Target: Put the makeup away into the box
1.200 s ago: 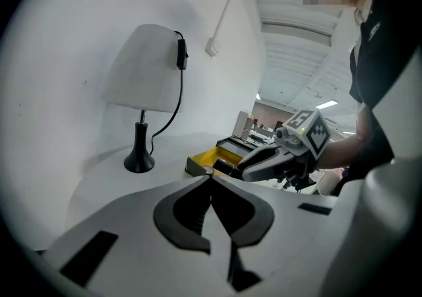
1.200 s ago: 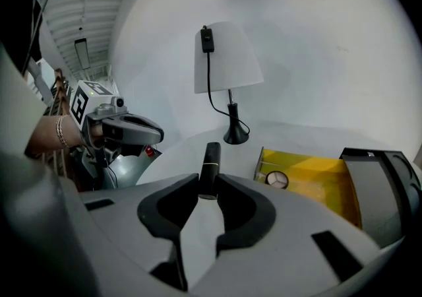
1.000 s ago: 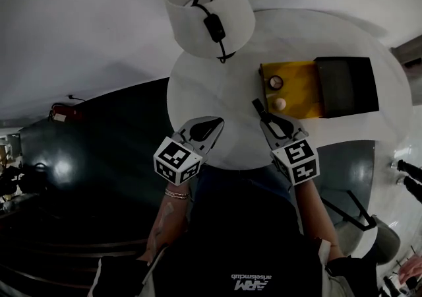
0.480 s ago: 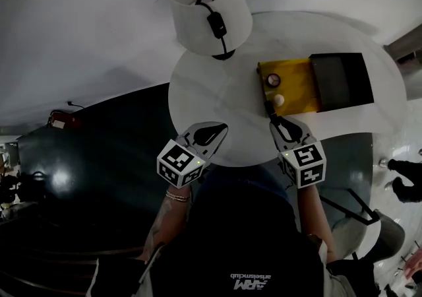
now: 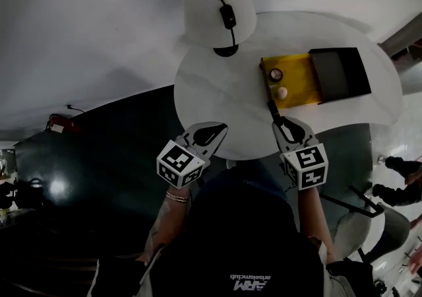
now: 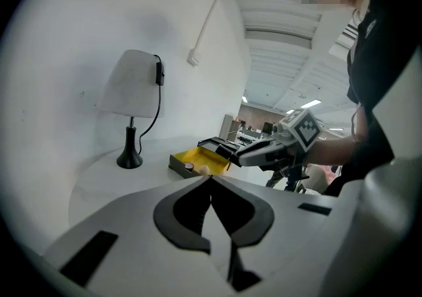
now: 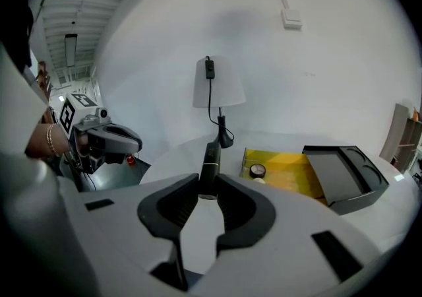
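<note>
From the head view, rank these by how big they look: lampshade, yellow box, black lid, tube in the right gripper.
1. Lampshade, though it stands nearer the camera, so its lead is unsure.
2. Yellow box and black lid: about alike.
3. Tube: smallest.

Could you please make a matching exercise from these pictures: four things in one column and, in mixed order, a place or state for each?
Things:
1. lamp
2. tube
3. lid
4. left gripper

Places or states:
A. shut, empty
B. stands on the table, near the wall
C. lies open beside the yellow box
D. held by the right gripper

Pairs: 1-B, 2-D, 3-C, 4-A
</note>
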Motion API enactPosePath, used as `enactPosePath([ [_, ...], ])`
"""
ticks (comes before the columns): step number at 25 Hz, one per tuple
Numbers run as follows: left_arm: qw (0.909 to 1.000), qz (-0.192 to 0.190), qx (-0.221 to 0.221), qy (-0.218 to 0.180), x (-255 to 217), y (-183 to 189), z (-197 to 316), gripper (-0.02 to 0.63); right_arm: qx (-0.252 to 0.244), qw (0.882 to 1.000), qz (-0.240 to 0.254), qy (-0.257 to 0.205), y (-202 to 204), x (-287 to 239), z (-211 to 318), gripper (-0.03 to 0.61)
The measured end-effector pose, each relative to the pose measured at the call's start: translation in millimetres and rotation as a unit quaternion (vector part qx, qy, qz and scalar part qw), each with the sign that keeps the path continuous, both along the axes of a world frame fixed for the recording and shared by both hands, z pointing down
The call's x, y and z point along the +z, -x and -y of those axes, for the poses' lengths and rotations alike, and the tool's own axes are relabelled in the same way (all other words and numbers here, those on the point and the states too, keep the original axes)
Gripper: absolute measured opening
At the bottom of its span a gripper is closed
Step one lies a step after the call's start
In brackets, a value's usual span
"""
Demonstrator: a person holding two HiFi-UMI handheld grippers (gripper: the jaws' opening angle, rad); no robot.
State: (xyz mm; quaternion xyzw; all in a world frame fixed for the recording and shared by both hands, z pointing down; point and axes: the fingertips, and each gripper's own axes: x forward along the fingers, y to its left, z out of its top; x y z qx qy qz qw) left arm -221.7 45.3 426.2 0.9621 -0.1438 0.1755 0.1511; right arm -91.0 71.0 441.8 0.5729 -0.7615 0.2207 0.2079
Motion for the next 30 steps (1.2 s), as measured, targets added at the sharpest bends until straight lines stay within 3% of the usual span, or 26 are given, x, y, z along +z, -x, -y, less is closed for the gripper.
enactPosePath([
  [13, 0.9999, -0.007, -0.004, -0.013, 8.0, 9.0, -11.4, 0.017, 0.017, 1.0, 0.003, -0.024, 6.4, -11.2, -19.5, 0.104],
  [21, 0.9996, 0.008, -0.022, -0.016, 9.8, -8.1, 5.6, 0.017, 0.015, 0.999, 0.008, -0.032, -27.8, -16.0, 0.3, 0.104],
  [30, 0.997, 0.017, -0.075, -0.008, 15.3, -52.3, 35.5, 0.017, -0.015, 1.0, 0.002, -0.019, -92.3, -16.5, 17.2, 0.104],
])
